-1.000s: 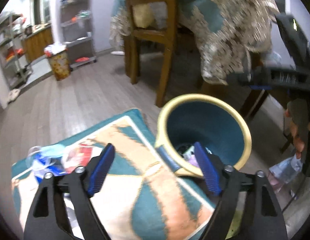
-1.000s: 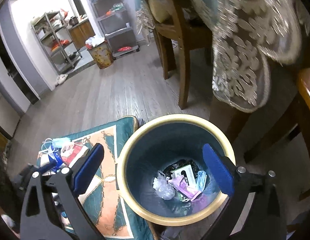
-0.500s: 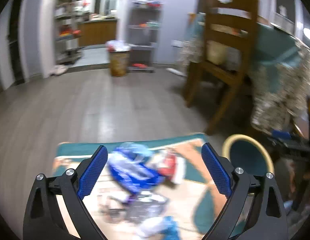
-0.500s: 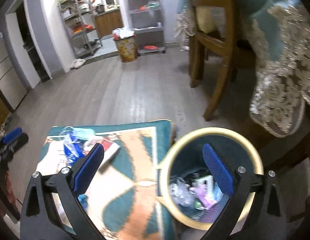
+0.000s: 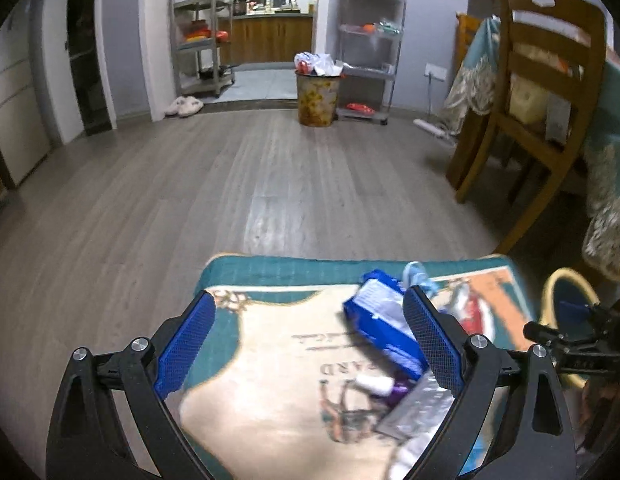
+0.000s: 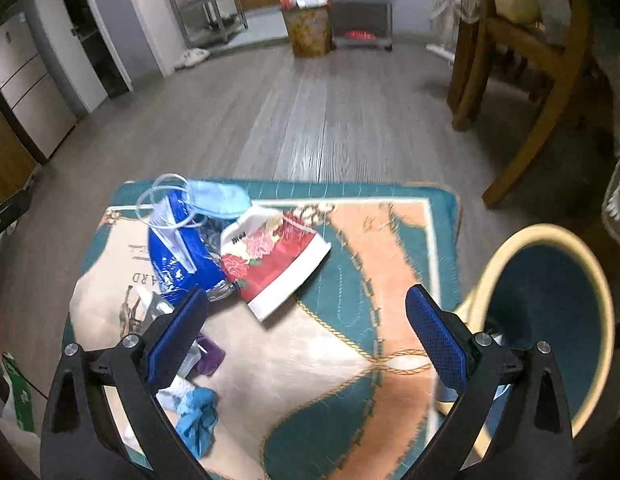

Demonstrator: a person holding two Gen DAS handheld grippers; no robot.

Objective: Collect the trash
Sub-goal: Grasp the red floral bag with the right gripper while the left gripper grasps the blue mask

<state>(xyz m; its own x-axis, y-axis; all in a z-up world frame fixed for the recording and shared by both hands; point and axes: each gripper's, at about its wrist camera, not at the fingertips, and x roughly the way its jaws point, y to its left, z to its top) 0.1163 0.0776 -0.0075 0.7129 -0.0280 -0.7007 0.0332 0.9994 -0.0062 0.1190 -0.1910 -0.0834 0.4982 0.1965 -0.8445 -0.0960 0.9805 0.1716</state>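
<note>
Left gripper (image 5: 307, 340) over rug (image 5: 269, 400), jaws spread wide, nothing held; blue packet (image 5: 380, 320) just inside its right pad. Right gripper (image 6: 307, 332) also wide, empty, above rug between trash pile (image 6: 229, 248) and bin (image 6: 550, 300)

Both grippers spread wide, nothing held

The left gripper (image 5: 307, 346) tilts downward, its blue-padded fingers (image 5: 185, 344) far apart after just opening further, nothing between them; the right gripper (image 6: 305, 344) points steeply down, fingers (image 6: 434, 344) equally spread and empty
</note>
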